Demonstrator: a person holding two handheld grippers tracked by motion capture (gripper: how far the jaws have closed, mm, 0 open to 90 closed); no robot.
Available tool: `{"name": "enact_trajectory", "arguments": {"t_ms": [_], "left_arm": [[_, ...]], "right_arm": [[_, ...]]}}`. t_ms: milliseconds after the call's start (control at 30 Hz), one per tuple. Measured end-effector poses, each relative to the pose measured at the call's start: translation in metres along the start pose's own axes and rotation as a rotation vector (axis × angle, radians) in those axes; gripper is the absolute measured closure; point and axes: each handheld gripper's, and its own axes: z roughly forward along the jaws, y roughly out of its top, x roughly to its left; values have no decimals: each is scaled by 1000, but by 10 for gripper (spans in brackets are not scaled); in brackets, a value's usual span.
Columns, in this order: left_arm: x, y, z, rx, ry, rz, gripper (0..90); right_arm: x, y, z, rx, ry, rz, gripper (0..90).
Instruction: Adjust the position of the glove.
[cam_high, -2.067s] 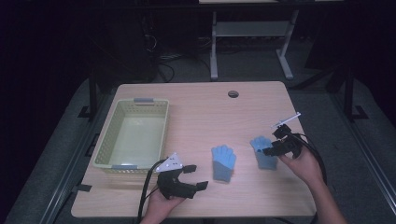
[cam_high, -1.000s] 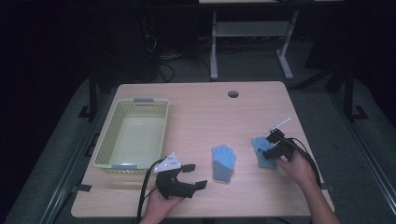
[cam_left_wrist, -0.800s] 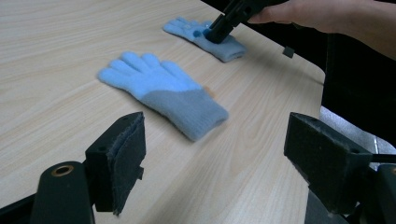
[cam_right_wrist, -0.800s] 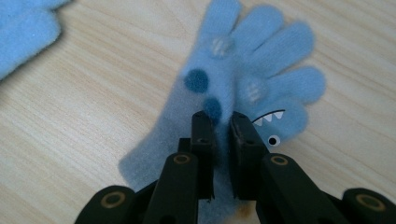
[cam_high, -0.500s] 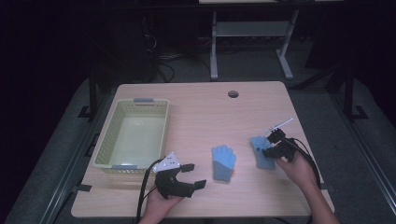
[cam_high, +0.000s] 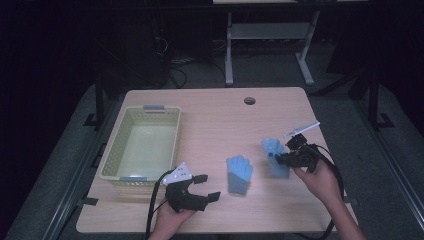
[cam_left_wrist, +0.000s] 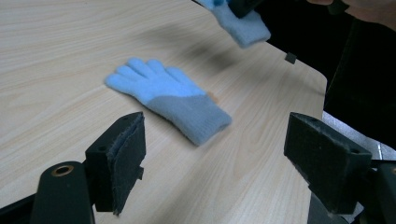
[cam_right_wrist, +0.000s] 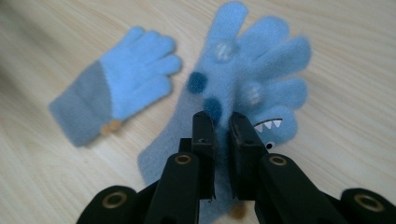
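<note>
The wooden table (cam_high: 210, 120) carries a pale green basket (cam_high: 141, 145) on its left side, and the basket has nothing in it, so by the look of things the tidying has barely begun: neither glove has gone in yet. Two blue gloves sit on the right half of the table, near the person's edge. The plain glove (cam_high: 239, 173) lies flat, fingers pointing to the far side, untouched, just right of the left gripper (cam_high: 202, 188), whose jaws stand wide apart and hold nothing; in the left gripper view the same plain glove (cam_left_wrist: 168, 98) rests ahead between those spread jaws. Further right, the spotted glove (cam_high: 276, 155) with a small toothy face on it is in the grip of the right gripper (cam_high: 281, 159), its jaws pinched on the fabric around the palm (cam_right_wrist: 243, 88). I judge this glove is just being picked up. Both gloves have the whole way left to the basket to go.
</note>
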Motion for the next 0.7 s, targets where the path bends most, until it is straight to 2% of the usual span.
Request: {"name": "enact_trajectory", "arguments": {"t_ms": [133, 300, 700], "left_arm": [[0, -1, 0, 1, 3, -1, 204], [0, 0, -1, -11, 10, 0, 205], [1, 0, -3, -7, 15, 6, 205]], "right_arm": [[12, 6, -2, -11, 6, -28, 822], [25, 12, -1, -32, 37, -46, 822], [54, 17, 19, -44, 78, -72, 820]]}}
